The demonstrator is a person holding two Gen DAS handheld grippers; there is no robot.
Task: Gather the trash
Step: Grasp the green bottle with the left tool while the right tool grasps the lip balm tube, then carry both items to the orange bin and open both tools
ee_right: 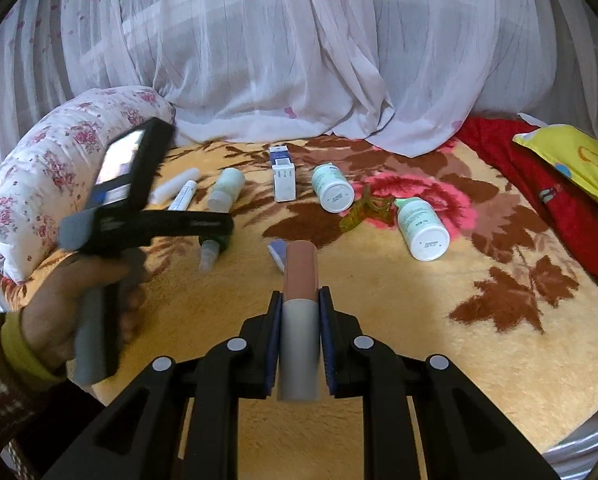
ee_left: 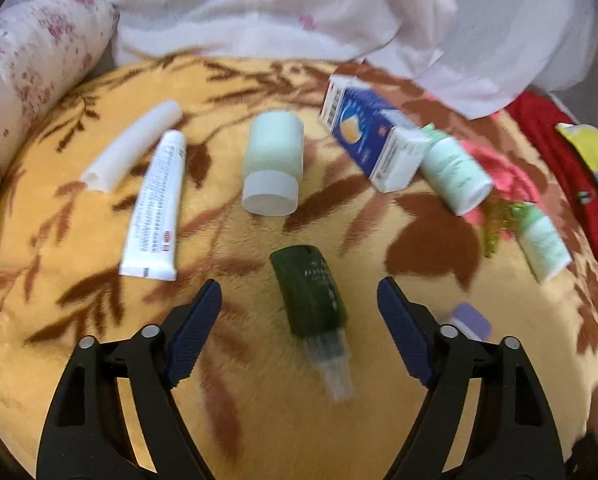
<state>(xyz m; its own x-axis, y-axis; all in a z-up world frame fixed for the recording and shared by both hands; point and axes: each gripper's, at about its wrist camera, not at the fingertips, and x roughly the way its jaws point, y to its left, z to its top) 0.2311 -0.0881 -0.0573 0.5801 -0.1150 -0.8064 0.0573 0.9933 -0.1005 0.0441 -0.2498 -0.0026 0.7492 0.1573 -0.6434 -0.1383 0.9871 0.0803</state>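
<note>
Left wrist view: left gripper (ee_left: 299,300) spread wide, nothing between its blue-padded fingers (ee_left: 197,332). Dark green spray bottle with clear cap (ee_left: 313,300) lies on the yellow plush blanket with brown leaf pattern (ee_left: 259,420) at lower centre of frame, in the gap between the two fingers, touching neither; cap end points toward the camera. Above it, mid-frame: pale green bottle with white cap (ee_left: 273,164) on its side. Left of centre: white squeeze tube with printed text (ee_left: 155,204), and just beside it a white cylindrical tube (ee_left: 133,144). Upper right: blue and white carton (ee_left: 369,136), with a mint green and white bottle (ee_left: 455,172) touching its lower end. Far right: second mint green bottle (ee_left: 545,246), blurred. Small lilac object (ee_left: 471,320) partly hidden behind the right-hand finger; cannot tell what it is.

Right wrist view: right gripper (ee_right: 299,304) pressed together on a brown and grey cylindrical tube (ee_right: 299,320), which stands out beyond the fingertips at lower centre of frame. Left hand (ee_right: 79,296) grips the handle of the other gripper at left of frame, over the spray bottle. Amber translucent hair claw (ee_right: 365,206) lies between the two mint bottles, right of centre. White sheer curtain (ee_right: 299,60) fills the upper frame; floral quilt roll (ee_right: 39,184) at left.
</note>
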